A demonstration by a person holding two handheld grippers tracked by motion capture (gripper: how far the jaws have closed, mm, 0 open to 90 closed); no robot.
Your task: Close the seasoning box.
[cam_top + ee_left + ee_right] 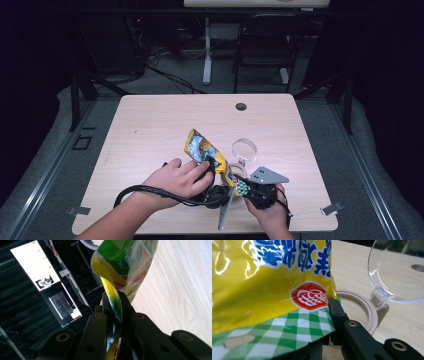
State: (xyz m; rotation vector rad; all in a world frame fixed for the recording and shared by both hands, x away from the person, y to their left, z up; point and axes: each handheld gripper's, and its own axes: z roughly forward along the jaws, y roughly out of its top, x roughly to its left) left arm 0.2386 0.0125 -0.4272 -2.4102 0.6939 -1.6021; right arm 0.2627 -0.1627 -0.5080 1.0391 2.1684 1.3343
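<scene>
A yellow snack bag (pixel 206 151) with blue print and a green checked end is held tilted above the table's front middle by both grippers. My left gripper (pixel 214 176) is shut on the bag's edge; in the left gripper view its jaws (pixel 114 305) pinch the yellow-green seam (pixel 110 287). My right gripper (pixel 243 188) is shut on the checked end (pixel 294 327) of the bag (pixel 262 277), with one black fingertip (pixel 336 312) pressed against it. Just behind the bag, a beige round container (pixel 368 312) stands with its clear lid (pixel 397 272) flipped up.
The container (pixel 242 159) sits on the light wooden table (pixel 150 125), which has a cable hole (pixel 241 106) near its far edge. A dark chair (pixel 265 45) and a desk leg stand beyond the table. A lit monitor (pixel 37 263) appears in the left gripper view.
</scene>
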